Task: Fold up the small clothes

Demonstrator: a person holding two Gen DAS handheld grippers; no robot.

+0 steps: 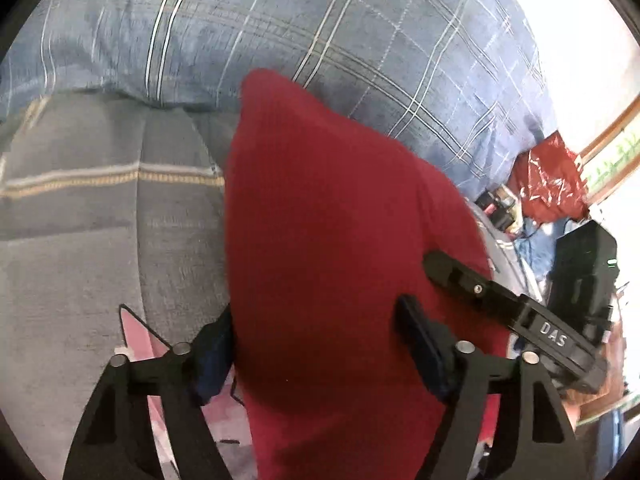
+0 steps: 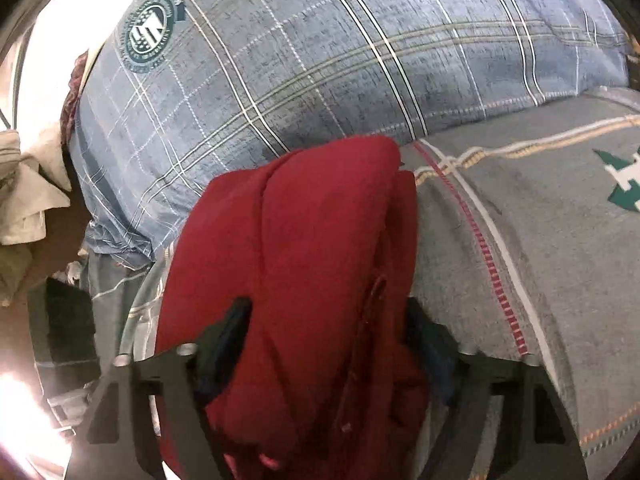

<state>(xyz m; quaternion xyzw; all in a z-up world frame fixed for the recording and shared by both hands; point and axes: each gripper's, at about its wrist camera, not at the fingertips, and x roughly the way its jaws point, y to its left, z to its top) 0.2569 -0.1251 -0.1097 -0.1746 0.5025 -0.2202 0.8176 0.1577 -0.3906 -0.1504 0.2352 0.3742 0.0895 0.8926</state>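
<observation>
Your left hand-held gripper (image 1: 316,344) has the red cloth (image 1: 320,220) between its two fingers, and the fingers press on it from both sides, so it is gripping the cloth. The red cloth hangs up in front of you and hides much of the bed. To the left of it lies the grey blanket (image 1: 88,208) with pale stripes, and behind it sits the blue checked pillow (image 1: 280,40). A pink bit of fabric (image 1: 138,336) peeks out low by the left finger. Your right hand-held gripper (image 2: 332,344) also clamps the red cloth, which is bunched and folded over itself there. In that view the blue checked pillow with a round green badge (image 2: 150,34) is behind, and the grey blanket spreads out to the right.
</observation>
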